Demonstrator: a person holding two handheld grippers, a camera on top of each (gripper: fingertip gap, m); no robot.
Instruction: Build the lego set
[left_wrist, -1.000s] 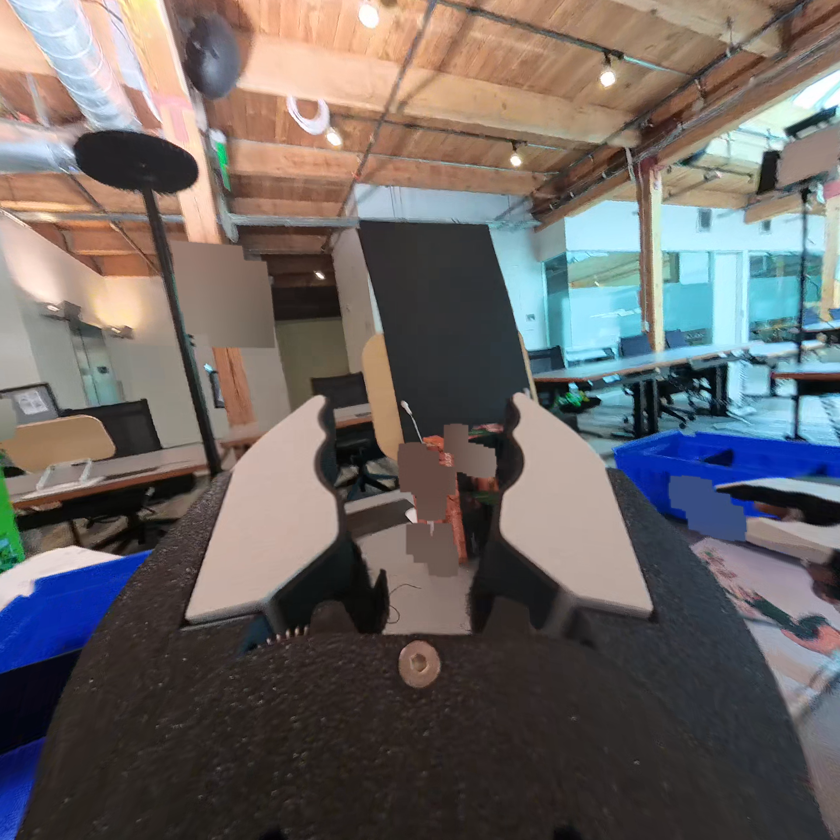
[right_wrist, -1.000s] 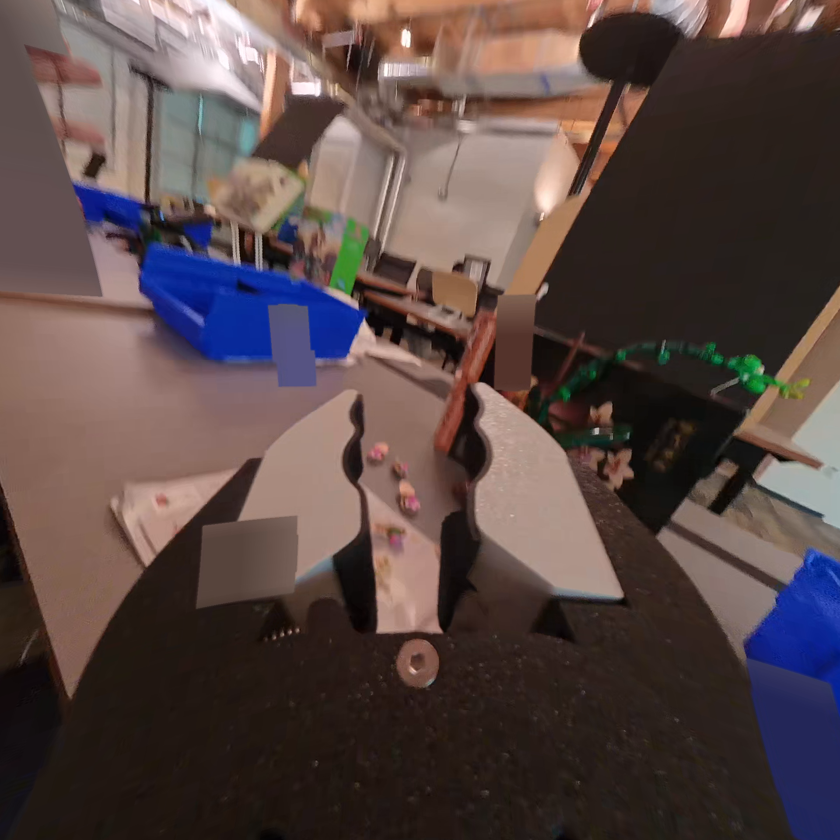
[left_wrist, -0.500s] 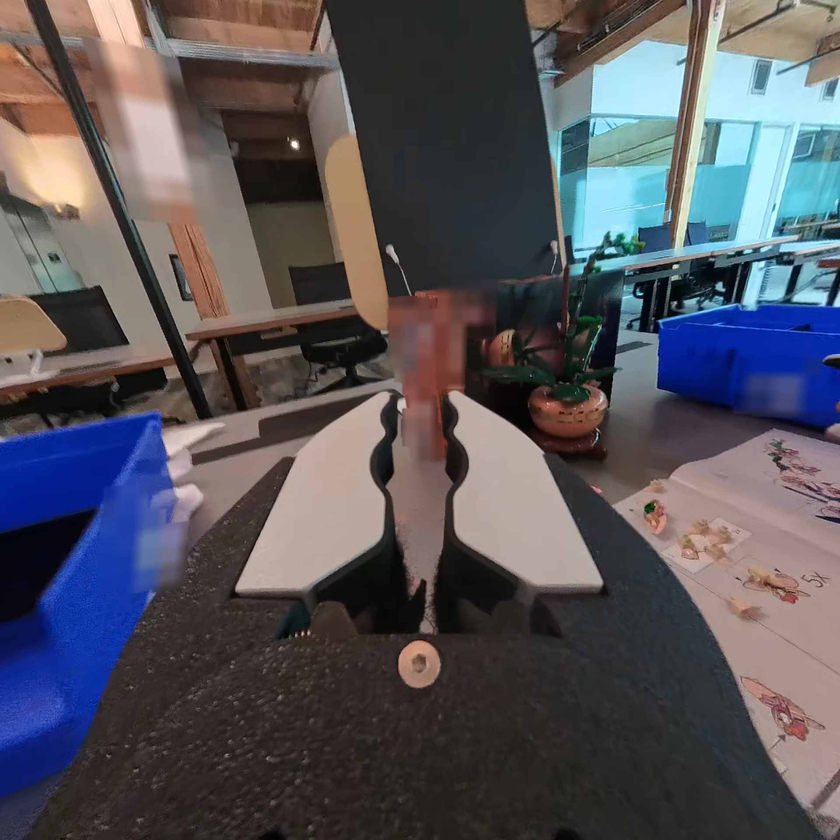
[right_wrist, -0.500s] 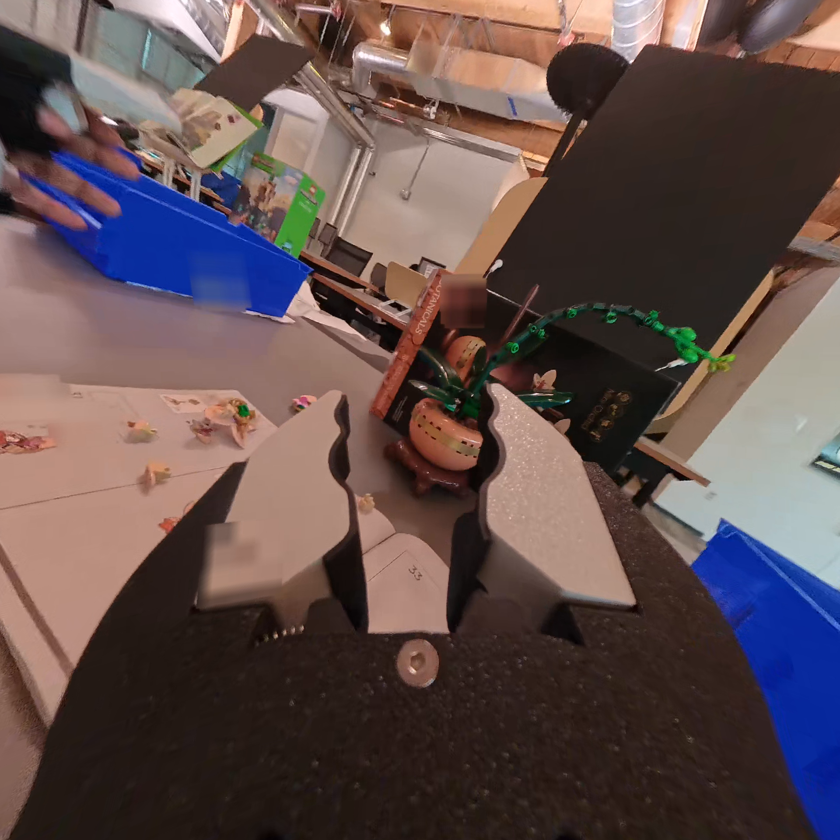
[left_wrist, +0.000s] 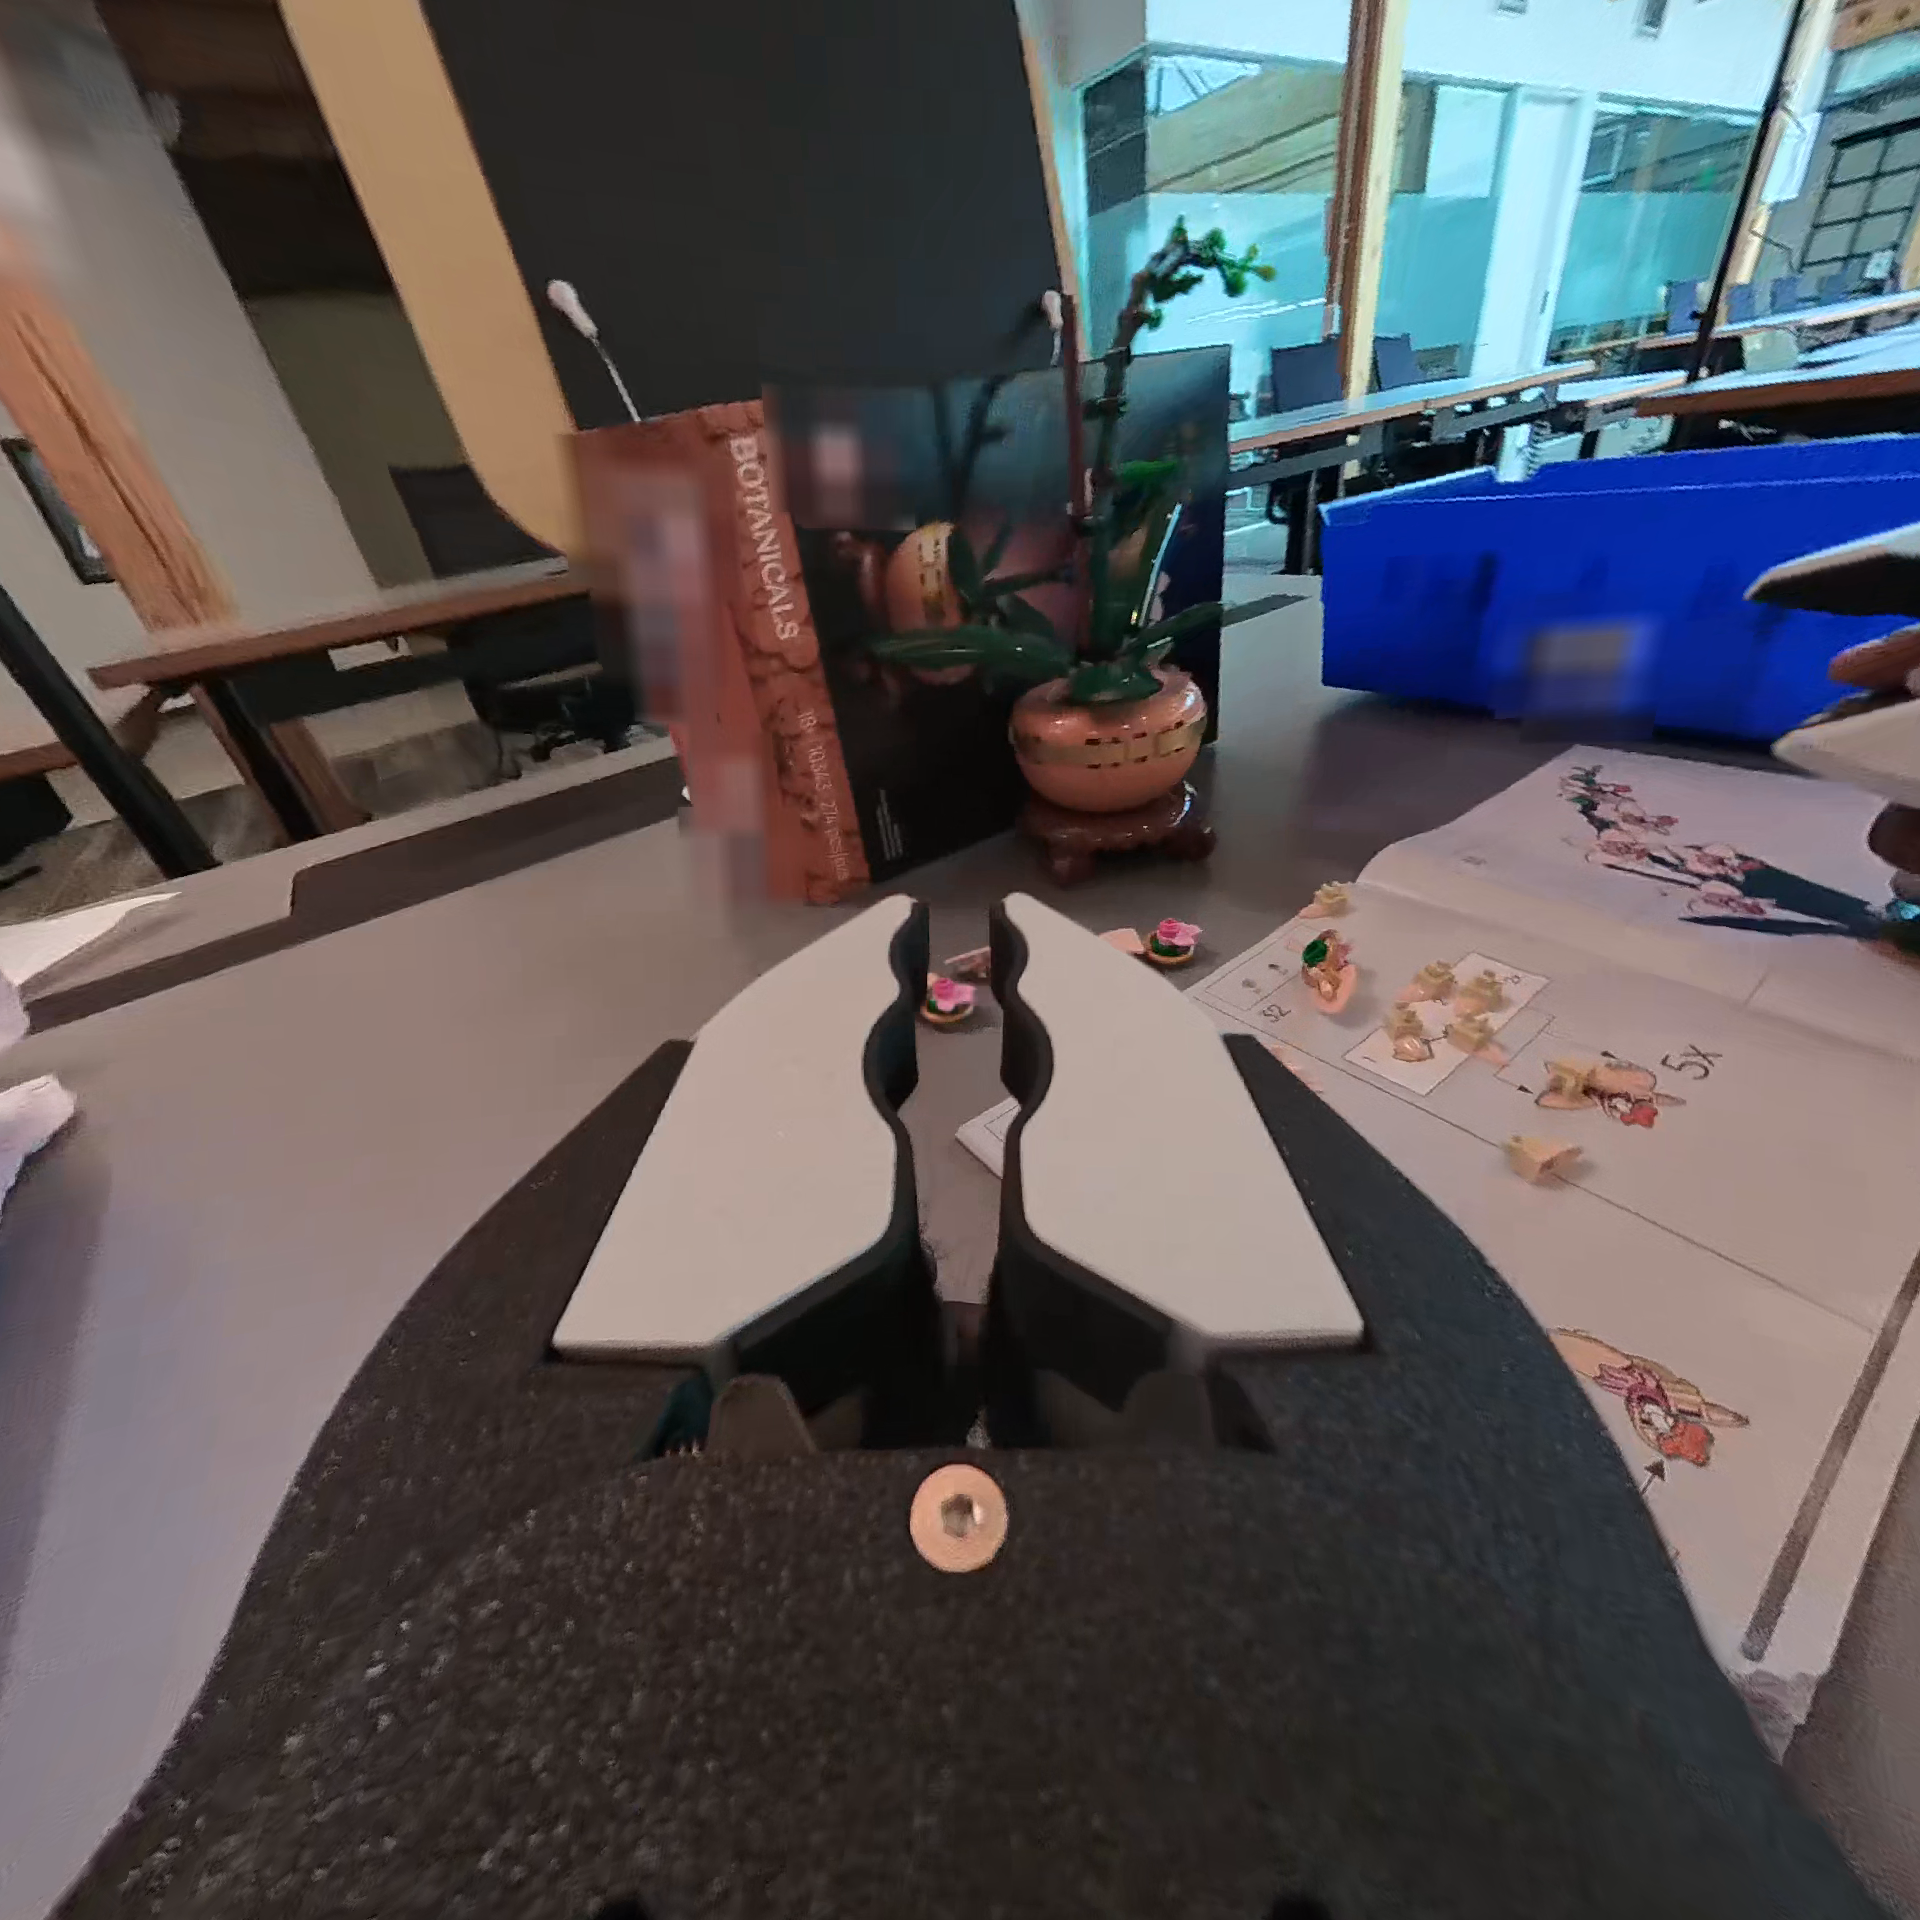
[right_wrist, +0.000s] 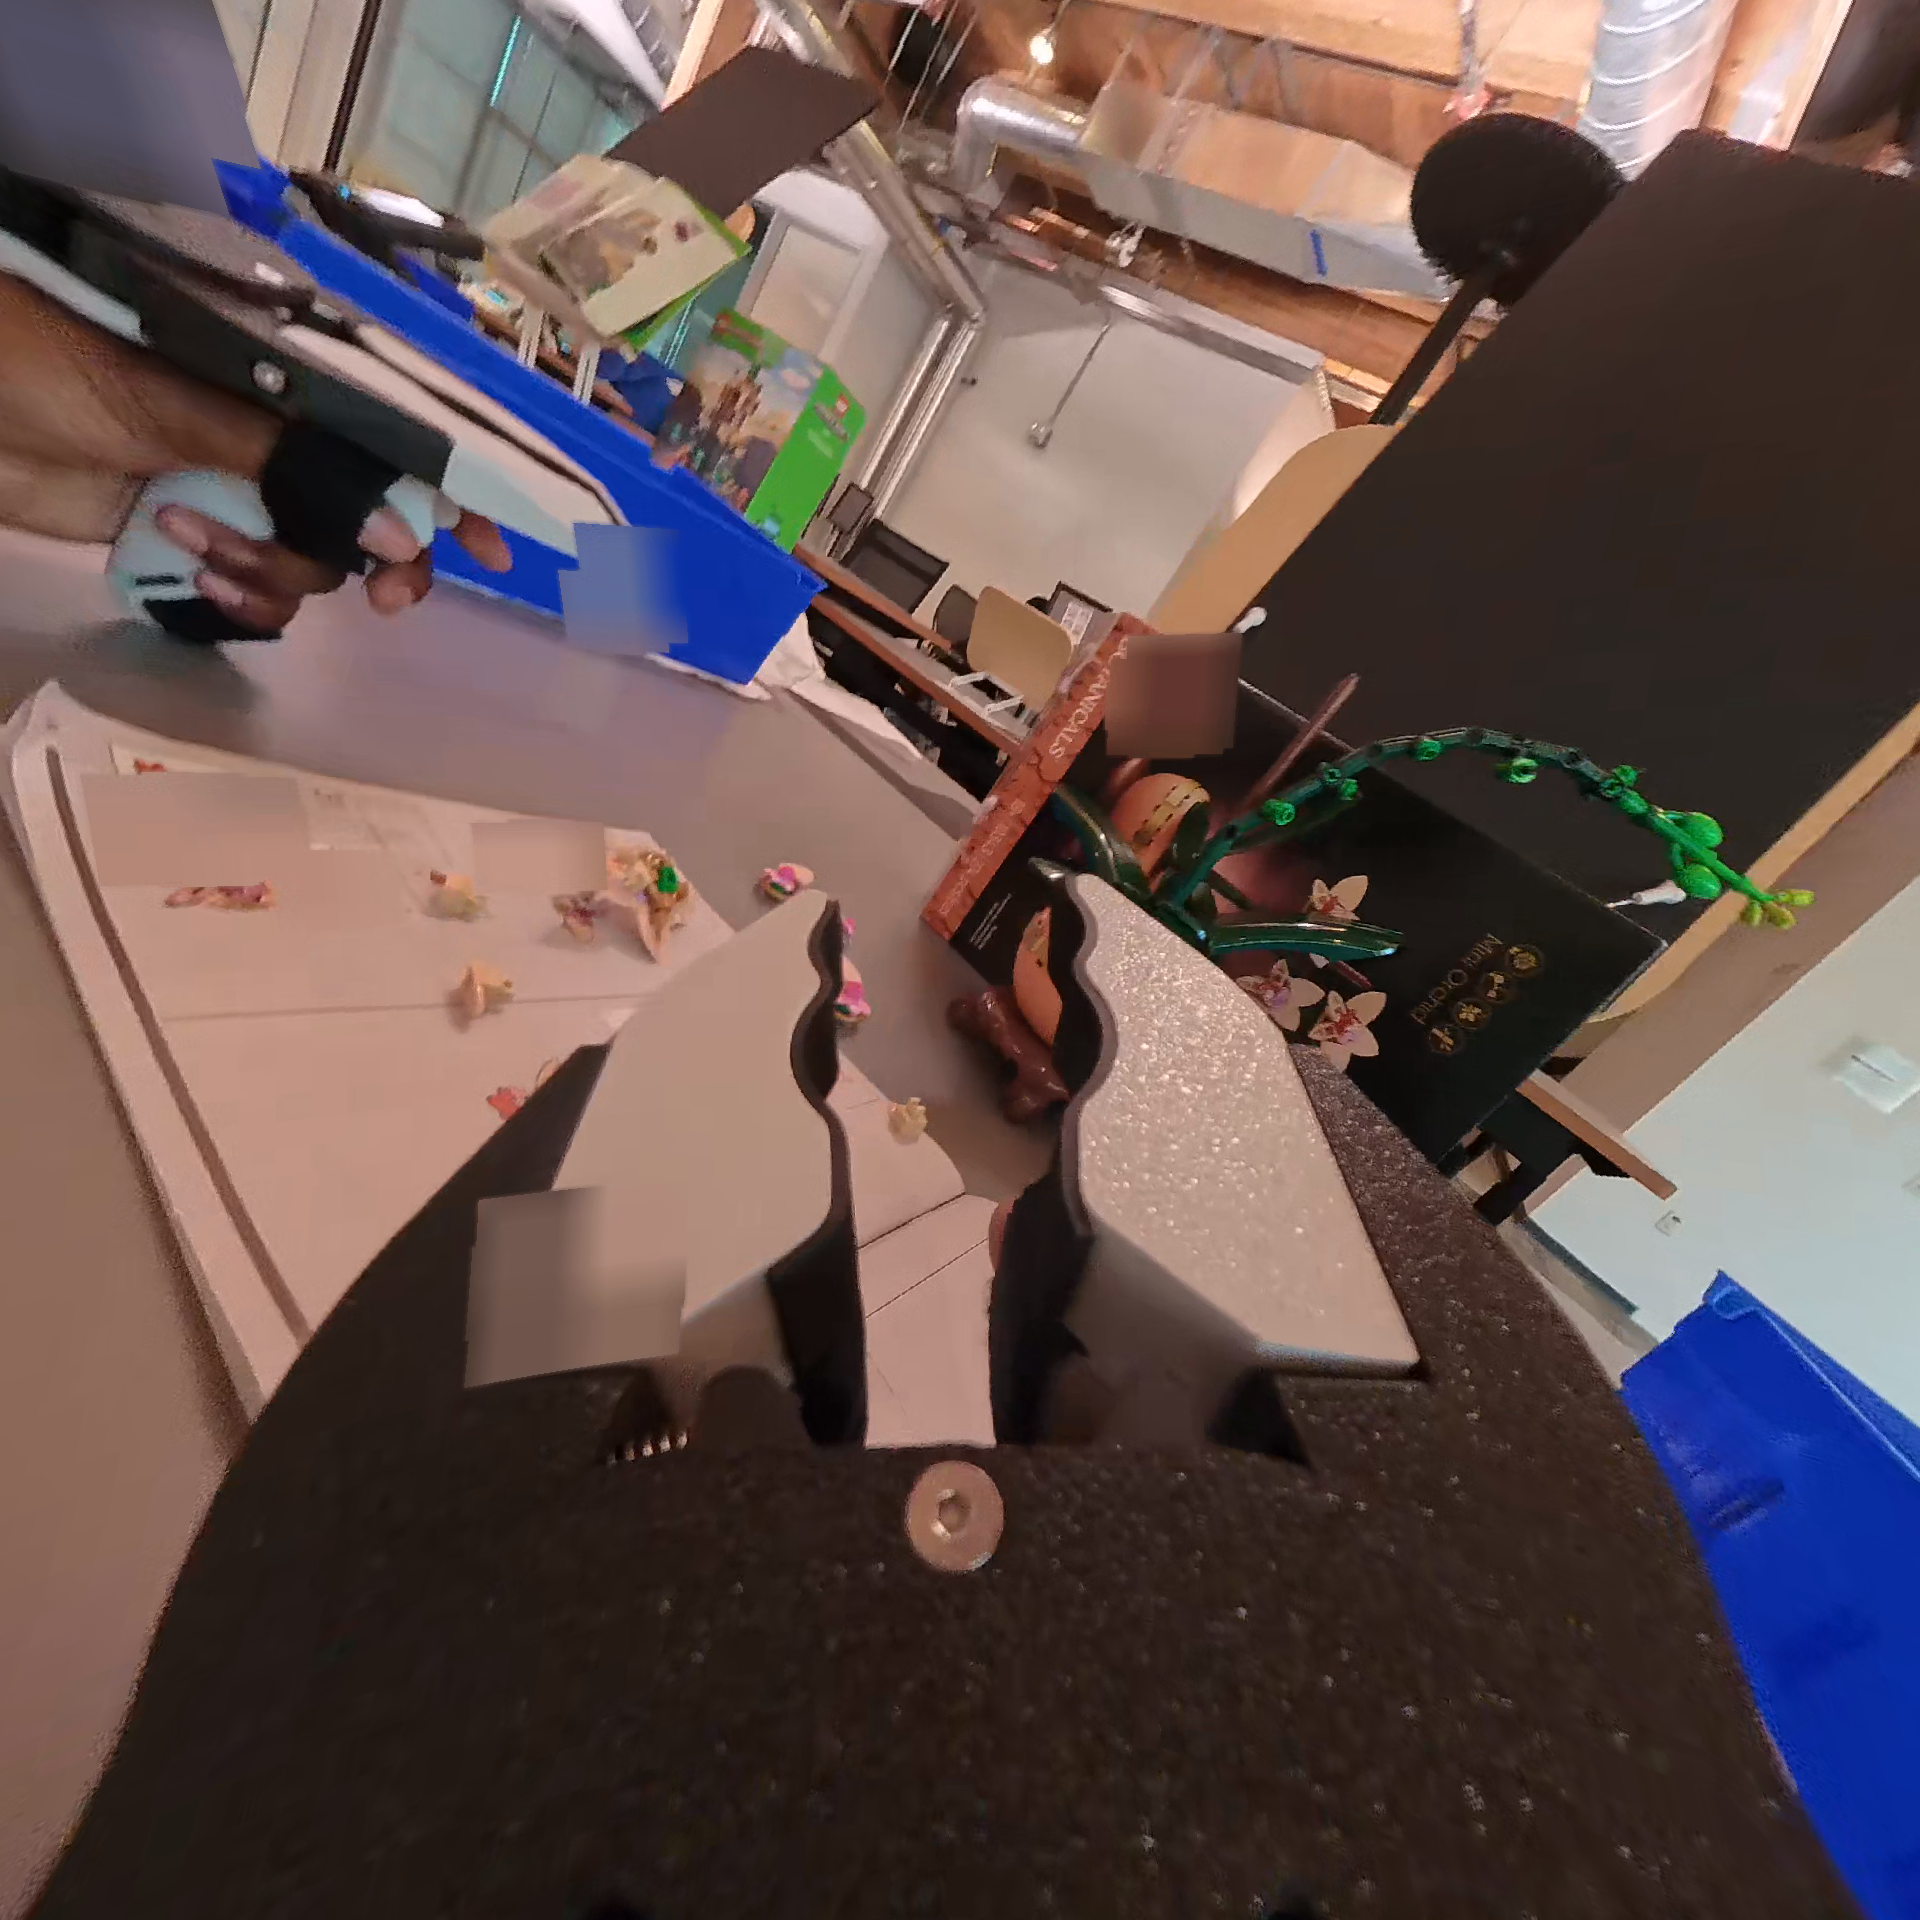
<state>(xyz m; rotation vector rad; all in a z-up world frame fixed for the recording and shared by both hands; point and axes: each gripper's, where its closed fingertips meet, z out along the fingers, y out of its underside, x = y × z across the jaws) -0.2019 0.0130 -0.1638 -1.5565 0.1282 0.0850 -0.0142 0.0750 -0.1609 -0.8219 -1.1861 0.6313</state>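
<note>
While the left gripper (left_wrist: 954, 925) hovered low over the grey table (left_wrist: 312, 1091), its fingers stood narrowly apart with nothing between them; a small pink flower piece (left_wrist: 948, 1000) lay on the table just beyond the tips. Right gripper (right_wrist: 940, 925) was released wider, also bare, aimed at the potted toy plant (left_wrist: 1110, 743) beside the dark box (left_wrist: 894, 665). Instruction sheet (left_wrist: 1621, 1039) with loose pieces lay right; blue bin (left_wrist: 1558, 623) far right.

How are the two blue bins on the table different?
In the left wrist view, one blue bin sits right of the plant pot. In the right wrist view, the other bin sits left of the pot, with toy boxes behind it. Both are plain blue plastic.
</note>
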